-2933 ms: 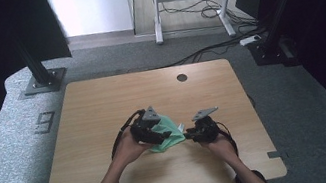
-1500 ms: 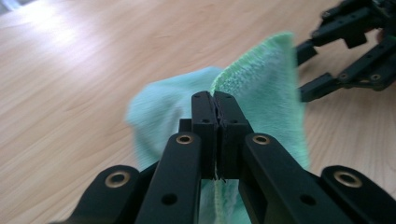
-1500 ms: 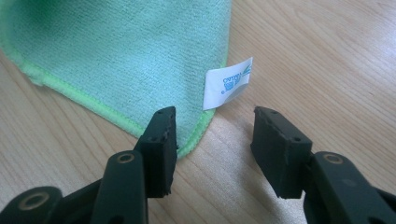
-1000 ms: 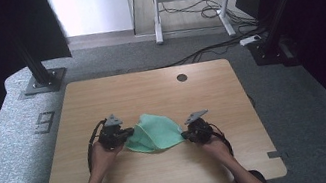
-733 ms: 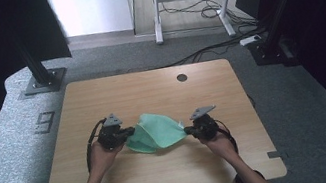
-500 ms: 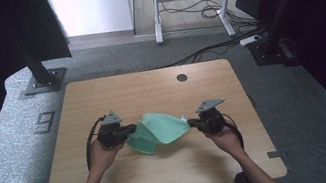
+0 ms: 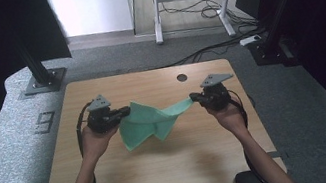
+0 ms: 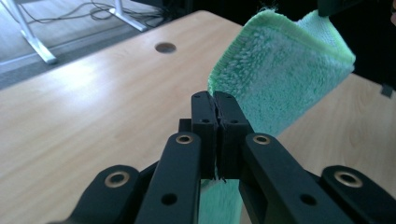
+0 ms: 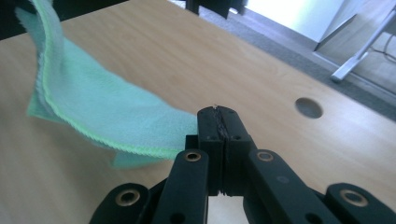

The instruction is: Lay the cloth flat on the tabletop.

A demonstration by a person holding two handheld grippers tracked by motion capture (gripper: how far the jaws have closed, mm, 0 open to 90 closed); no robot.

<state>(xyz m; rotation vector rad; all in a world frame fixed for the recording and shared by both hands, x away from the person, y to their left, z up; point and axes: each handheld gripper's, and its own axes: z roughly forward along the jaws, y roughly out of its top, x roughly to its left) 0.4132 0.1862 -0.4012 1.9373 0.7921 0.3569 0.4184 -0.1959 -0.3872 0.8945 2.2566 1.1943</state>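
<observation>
A green terry cloth (image 7: 151, 120) hangs stretched between my two grippers above the wooden table (image 7: 165, 172). My left gripper (image 7: 127, 111) is shut on the cloth's left corner; in the left gripper view the cloth (image 8: 280, 79) rises beyond the closed jaws of that gripper (image 8: 215, 99). My right gripper (image 7: 193, 97) is shut on the opposite corner, and in the right gripper view the cloth (image 9: 93, 107) trails off to the left from this gripper (image 9: 218, 113). The cloth's lower part sags toward the tabletop.
A round cable hole (image 7: 182, 77) sits near the table's far edge. Beyond the table are a desk frame (image 7: 185, 1) with cables on the floor and black stand bases (image 7: 42, 82) at the left and right.
Both grippers have risen and moved apart, lifting the cloth off the table and pulling it out between them. The right hand has risen more.
</observation>
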